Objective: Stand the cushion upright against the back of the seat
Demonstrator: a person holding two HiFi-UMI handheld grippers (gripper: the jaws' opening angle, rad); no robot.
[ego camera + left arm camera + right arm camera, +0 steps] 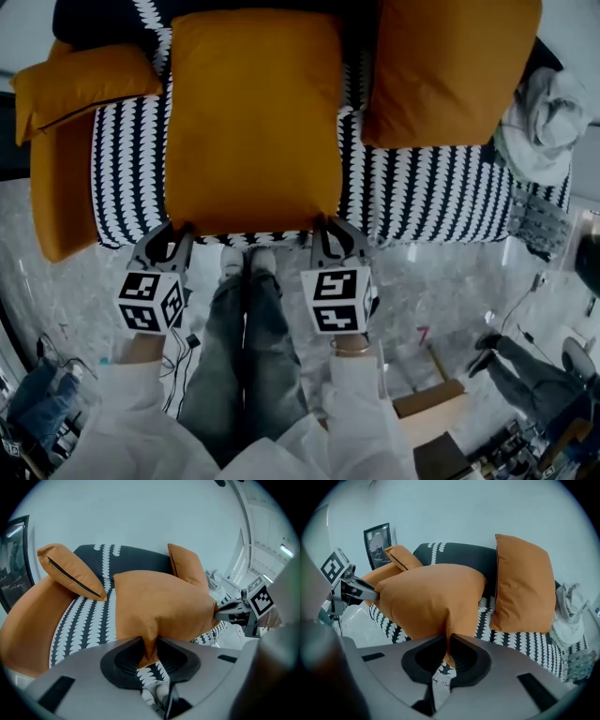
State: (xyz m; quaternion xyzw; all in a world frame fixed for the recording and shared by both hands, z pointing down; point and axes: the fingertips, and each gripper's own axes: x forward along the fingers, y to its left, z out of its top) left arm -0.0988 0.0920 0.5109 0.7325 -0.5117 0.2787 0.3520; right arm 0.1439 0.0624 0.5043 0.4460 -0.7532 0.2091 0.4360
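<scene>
White cloth (553, 108) rt; cardboard (431, 398) on floor (441, 291).

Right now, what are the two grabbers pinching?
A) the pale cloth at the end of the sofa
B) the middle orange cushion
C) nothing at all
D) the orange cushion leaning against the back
B: the left gripper and the right gripper each have a fold of orange fabric squeezed between their jaws, at the two near corners of the middle orange cushion.
</scene>
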